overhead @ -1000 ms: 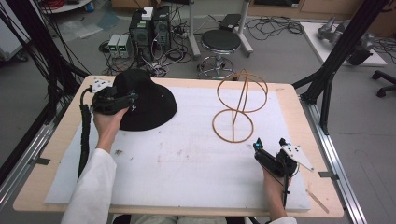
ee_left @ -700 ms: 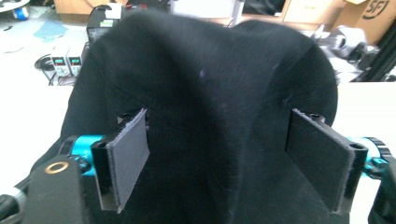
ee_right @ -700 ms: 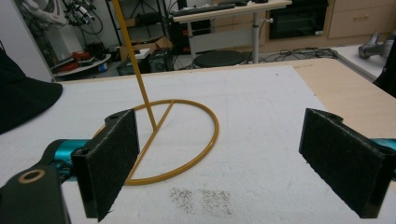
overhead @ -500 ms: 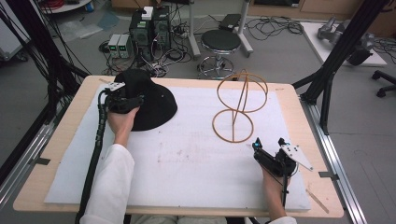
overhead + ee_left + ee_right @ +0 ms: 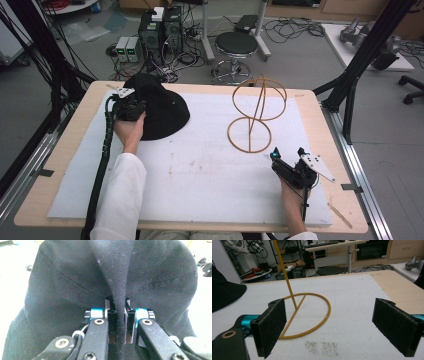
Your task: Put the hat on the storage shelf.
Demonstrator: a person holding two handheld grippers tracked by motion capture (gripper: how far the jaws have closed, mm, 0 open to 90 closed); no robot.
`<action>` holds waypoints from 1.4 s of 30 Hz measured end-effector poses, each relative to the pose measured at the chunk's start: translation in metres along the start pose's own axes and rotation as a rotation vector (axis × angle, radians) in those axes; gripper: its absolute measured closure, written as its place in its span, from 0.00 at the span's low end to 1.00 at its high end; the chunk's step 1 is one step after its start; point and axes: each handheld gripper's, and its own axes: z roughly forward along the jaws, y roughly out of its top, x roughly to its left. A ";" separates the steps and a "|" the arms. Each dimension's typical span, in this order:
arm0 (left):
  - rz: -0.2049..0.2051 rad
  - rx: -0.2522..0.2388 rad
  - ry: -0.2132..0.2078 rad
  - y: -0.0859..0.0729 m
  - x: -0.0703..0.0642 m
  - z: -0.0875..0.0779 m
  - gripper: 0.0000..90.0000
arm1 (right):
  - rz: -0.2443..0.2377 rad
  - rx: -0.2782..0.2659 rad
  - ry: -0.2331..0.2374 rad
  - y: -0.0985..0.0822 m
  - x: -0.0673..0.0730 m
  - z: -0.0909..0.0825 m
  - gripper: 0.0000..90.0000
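A black fabric hat (image 5: 167,112) lies at the back left of the white pad (image 5: 200,175). My left gripper (image 5: 129,107) sits on the hat's left side. Its jaws have just been closing, and in the left gripper view they are shut (image 5: 119,303) on a raised fold of the hat (image 5: 75,277). A yellow wire hat stand (image 5: 255,112), made of two rings joined by a rod, stands at the back right of the pad. Near the front right my right gripper (image 5: 286,154) rests open, and its two pads (image 5: 272,325) frame the stand's base ring (image 5: 322,320) with nothing between them.
The pad covers a wooden table (image 5: 320,120). Black frame struts (image 5: 350,85) rise at the table's right side and others at its left. A stool (image 5: 236,47), computers and cables are on the floor beyond the far edge.
My left hand has shifted slightly right and down onto the hat, and its jaws have closed on a fold of fabric. The right gripper has stayed where it was.
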 end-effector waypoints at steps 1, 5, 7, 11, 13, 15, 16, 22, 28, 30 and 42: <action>-0.010 0.001 -0.005 0.000 0.001 0.000 0.96 | 0.001 0.000 0.001 0.000 0.000 0.000 0.12; -0.030 0.000 -0.031 0.000 0.005 0.000 0.96 | 0.001 -0.001 0.003 0.000 0.001 0.001 0.13; -0.046 0.001 -0.060 0.000 0.008 0.000 0.96 | 0.002 0.000 0.003 0.000 0.000 0.001 0.13; -0.044 -0.003 -0.078 0.000 0.011 -0.001 0.96 | 0.002 0.005 0.004 0.000 0.001 0.000 0.12; -0.037 -0.005 -0.071 0.000 0.010 -0.001 0.96 | 0.001 0.007 0.006 0.000 0.001 0.001 0.13; -0.039 -0.005 -0.068 0.000 0.010 -0.001 0.96 | 0.002 0.009 0.004 0.000 0.001 0.001 0.13; -0.037 -0.005 -0.069 0.000 0.009 -0.001 0.96 | 0.003 0.009 0.004 0.000 0.001 0.001 0.13; -0.024 -0.017 -0.054 0.003 0.010 -0.008 0.96 | 0.002 0.010 0.004 0.000 0.001 0.001 0.13; -0.046 -0.062 -0.059 0.011 0.014 -0.021 0.96 | 0.001 0.012 0.004 0.000 0.001 0.001 0.13; -0.060 -0.085 -0.056 0.015 0.015 -0.026 0.96 | 0.002 0.012 0.003 0.000 0.001 0.001 0.13; -0.054 -0.228 -0.117 0.036 0.010 -0.058 0.96 | 0.002 0.019 0.010 0.000 0.002 0.003 0.13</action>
